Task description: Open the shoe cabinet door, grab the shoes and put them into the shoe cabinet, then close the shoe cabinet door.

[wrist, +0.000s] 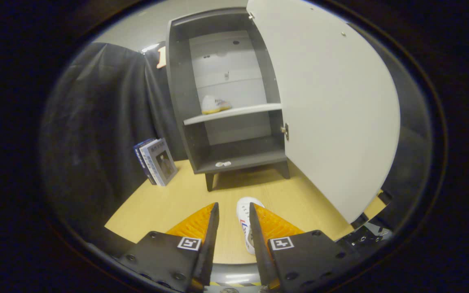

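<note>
I am looking along the gripper point(234, 213), which is hovering low over the wooden table point(169, 203) with its fingers spread apart, gripping nothing. A white sneaker point(244, 219) is lying between them, close against the right finger; I cannot tell whether it is touching. Farther off, the dark shoe cabinet point(222, 93) is standing with its pale door point(332, 106) swung wide to the right. A second shoe point(214, 104) is resting on the middle shelf point(234, 112). A small white object on the bottom shelf is too small to identify. Two books point(156, 161) are leaning at the left.
</note>
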